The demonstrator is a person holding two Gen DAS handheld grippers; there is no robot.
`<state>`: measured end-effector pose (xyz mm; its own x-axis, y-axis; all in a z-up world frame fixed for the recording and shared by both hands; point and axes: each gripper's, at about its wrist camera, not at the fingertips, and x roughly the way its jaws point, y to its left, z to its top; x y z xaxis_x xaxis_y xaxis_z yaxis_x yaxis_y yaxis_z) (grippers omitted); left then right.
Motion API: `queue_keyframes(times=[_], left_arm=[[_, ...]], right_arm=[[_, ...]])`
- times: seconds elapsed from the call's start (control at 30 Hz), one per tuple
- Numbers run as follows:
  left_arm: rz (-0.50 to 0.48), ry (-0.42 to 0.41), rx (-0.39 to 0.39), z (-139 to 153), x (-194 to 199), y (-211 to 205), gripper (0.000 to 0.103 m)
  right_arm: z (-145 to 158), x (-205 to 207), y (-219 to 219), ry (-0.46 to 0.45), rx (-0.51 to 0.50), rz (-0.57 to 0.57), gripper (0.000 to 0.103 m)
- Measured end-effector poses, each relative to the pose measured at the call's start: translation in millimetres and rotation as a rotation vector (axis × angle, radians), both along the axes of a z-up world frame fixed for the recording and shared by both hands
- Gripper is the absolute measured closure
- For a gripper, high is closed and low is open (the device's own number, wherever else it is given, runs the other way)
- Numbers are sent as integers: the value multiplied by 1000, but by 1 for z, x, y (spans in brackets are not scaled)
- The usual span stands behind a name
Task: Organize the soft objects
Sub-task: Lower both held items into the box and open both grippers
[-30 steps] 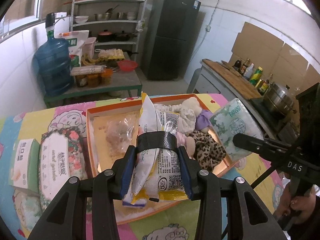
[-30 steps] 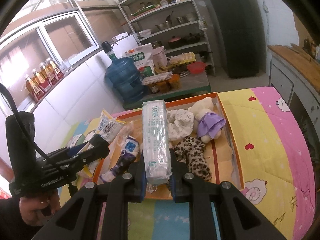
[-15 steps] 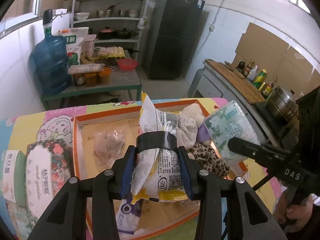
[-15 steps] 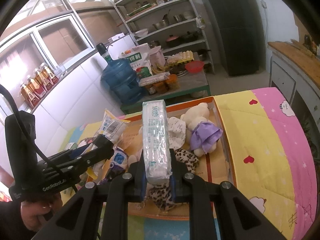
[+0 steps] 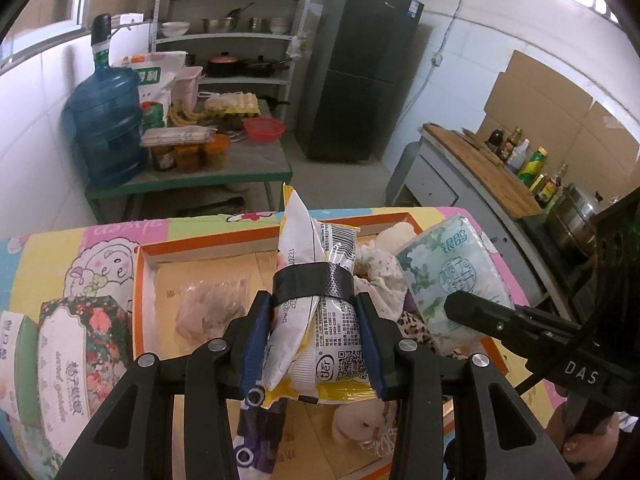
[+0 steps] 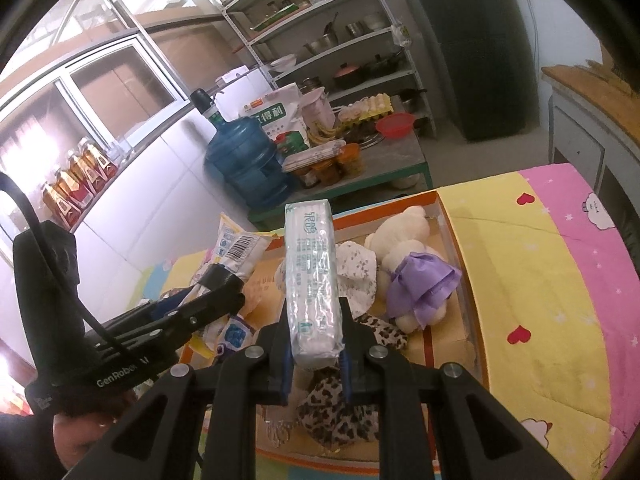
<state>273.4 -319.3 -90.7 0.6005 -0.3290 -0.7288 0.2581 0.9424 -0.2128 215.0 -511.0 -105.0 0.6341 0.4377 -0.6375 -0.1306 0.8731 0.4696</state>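
Left gripper [image 5: 316, 332] — clamped on a yellow-and-white snack packet [image 5: 320, 320], held above the orange-rimmed box [image 5: 200, 244]. Right gripper [image 6: 316, 344] — clamped on a tissue pack [image 6: 314, 280], upright over the same box. In the box: white plush toy [image 6: 404, 236], leopard-print cloth [image 6: 340, 404], clear bag [image 5: 208, 312]. Beside it, a floral tissue pack [image 5: 76, 368].

blue water jug [image 5: 106, 132], dark fridge [image 5: 356, 72], metal shelving [image 5: 228, 28]

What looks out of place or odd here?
Nothing is spilled or damaged. The snack bag in the left gripper has black tape around its middle; the right gripper holds a tissue pack above the box.
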Motion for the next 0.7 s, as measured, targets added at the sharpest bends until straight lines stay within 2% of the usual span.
queue_keyframes(times=[0.7], left_arm=[[18, 47, 28, -28, 23, -11, 60]], right_arm=[[-32, 25, -4, 83, 33, -1, 83]])
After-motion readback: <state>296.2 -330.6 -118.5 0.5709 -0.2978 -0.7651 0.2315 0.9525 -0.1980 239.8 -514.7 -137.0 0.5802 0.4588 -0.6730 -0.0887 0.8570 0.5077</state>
